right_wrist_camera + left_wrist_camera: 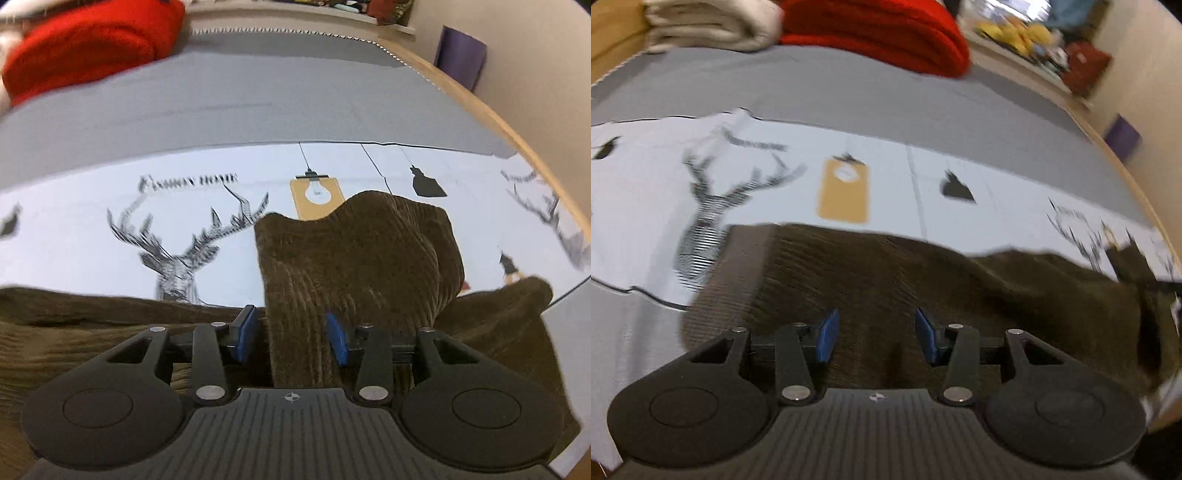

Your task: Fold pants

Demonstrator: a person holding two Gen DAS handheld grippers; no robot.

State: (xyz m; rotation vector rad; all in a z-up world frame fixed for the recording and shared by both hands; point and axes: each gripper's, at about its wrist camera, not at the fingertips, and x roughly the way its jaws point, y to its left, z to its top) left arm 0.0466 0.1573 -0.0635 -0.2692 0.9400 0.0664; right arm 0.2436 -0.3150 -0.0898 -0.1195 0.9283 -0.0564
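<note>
Brown corduroy pants [923, 280] lie on a white cloth printed with deer heads [701, 206], spread across the lower part of the left wrist view. My left gripper [876, 334] is open just above the fabric, with nothing between its blue pads. In the right wrist view a raised fold of the pants [354, 251] stands up between the blue pads of my right gripper [291, 334]. The pads are apart and the fabric fills much of the gap; whether they press on it is unclear. More of the pants lie flat at lower left [74, 332] and right.
A red folded blanket [886, 33] and a cream one [709, 26] sit at the far side of the grey surface [812, 88]. The wooden edge [480, 103] curves along the right. A purple object [461, 55] stands by the wall.
</note>
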